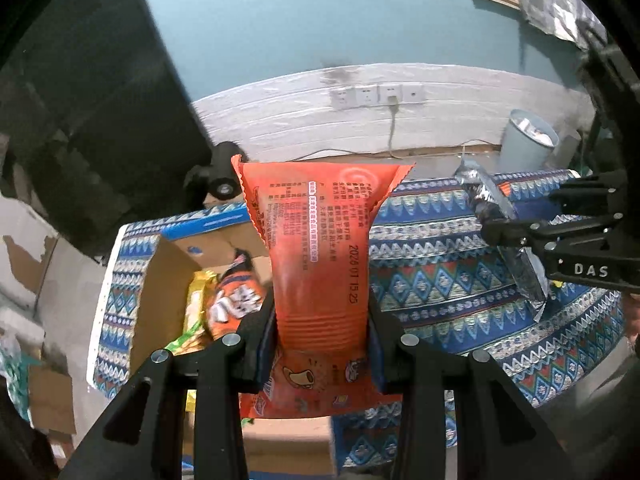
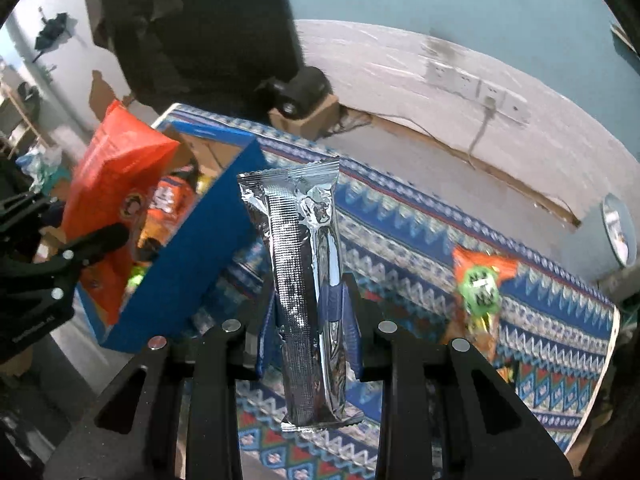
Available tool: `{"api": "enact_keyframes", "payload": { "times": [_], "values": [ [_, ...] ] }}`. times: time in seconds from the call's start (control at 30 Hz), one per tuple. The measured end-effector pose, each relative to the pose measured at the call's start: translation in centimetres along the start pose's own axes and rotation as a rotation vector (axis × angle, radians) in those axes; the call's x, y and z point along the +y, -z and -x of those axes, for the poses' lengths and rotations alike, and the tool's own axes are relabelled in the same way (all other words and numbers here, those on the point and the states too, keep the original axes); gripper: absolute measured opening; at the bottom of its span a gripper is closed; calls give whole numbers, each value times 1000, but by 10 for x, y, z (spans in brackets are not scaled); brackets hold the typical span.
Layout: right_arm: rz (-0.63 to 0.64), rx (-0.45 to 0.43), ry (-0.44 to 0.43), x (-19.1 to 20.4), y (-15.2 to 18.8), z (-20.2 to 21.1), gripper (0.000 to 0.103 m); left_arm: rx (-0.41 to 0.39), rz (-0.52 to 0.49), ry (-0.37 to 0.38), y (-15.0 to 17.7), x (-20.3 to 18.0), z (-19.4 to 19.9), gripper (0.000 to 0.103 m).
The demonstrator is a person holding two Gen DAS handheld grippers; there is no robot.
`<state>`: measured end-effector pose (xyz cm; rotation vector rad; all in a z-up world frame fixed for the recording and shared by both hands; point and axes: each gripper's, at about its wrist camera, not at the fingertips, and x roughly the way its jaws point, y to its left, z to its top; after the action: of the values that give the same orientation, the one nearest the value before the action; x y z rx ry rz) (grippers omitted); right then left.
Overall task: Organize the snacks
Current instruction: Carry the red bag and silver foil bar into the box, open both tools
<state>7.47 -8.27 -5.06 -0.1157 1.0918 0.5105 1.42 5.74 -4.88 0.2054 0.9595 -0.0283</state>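
Observation:
My left gripper (image 1: 322,334) is shut on an orange snack bag (image 1: 320,248), held upright beside the open blue cardboard box (image 1: 160,276). The box holds several snack packs, one orange (image 1: 236,304). My right gripper (image 2: 308,320) is shut on a long silver foil packet (image 2: 308,280), held upright above the patterned cloth. In the right wrist view the orange bag (image 2: 112,200) hangs over the blue box (image 2: 192,264) at the left. In the left wrist view the right gripper (image 1: 516,240) and its silver packet (image 1: 492,200) show at the right.
A blue patterned cloth (image 2: 440,240) covers the table. An orange and green snack pack (image 2: 480,284) lies on it at the right. A grey bin (image 1: 528,140) stands by the wall. A black object (image 1: 220,180) sits behind the table.

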Motion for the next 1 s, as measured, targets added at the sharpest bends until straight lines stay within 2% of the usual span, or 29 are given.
{"api": "enact_keyframes", "payload": {
  "times": [0.43,1.0],
  "values": [
    [85,-26,-56,66,-45,-13,28,23,104,-23,25,60,0,38],
    [162,-10,-124,134,-98,-56,28,87,244,-95,52,130,-21,38]
  ]
}}
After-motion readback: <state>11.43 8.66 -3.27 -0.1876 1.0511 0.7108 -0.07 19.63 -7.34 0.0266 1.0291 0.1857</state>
